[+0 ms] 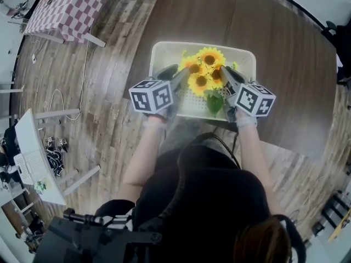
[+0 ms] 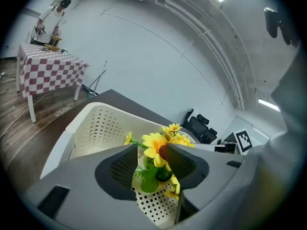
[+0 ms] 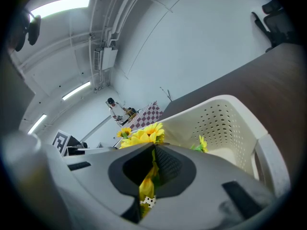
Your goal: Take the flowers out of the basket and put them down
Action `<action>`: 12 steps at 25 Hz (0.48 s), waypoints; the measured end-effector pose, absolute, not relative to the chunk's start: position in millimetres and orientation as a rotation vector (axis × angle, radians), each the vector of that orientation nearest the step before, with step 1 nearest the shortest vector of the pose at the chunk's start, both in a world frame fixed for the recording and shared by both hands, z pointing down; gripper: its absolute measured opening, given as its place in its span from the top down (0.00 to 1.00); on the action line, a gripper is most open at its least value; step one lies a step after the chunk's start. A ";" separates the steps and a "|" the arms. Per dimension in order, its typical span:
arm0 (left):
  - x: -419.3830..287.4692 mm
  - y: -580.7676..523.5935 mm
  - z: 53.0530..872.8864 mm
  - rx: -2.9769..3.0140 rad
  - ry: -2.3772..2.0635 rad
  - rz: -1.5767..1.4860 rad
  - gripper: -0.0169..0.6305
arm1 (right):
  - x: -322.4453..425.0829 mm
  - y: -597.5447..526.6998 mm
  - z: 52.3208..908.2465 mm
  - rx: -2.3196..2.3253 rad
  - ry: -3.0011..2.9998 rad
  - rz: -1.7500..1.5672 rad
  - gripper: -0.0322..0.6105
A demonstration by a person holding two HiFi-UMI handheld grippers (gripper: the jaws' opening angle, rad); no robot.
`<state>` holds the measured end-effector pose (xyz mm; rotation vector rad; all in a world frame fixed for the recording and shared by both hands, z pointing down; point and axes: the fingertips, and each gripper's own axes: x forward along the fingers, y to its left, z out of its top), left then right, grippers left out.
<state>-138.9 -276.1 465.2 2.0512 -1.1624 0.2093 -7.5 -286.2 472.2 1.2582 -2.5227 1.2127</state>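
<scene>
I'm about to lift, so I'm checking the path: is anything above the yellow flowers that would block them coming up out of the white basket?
Nothing visible does. The white perforated plastic basket has no lid. The right gripper is shut on the yellow sunflowers; the left gripper stands open around them.

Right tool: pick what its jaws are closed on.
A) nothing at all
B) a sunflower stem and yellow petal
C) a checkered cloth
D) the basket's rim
B: in the right gripper view the right tool has its jaws pinched together on a stem and yellow petal of the sunflowers, with the white basket behind them.
</scene>
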 end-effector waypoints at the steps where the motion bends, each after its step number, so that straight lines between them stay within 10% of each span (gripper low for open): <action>1: -137.3 -276.2 466.5 2.048 -1.151 0.209 0.66 | -7.7 -286.4 472.0 1.258 -2.523 1.212 0.94; 12: -128.8 -276.1 468.1 2.021 -1.089 0.168 0.73 | -7.9 -285.4 471.5 1.256 -2.523 1.206 0.94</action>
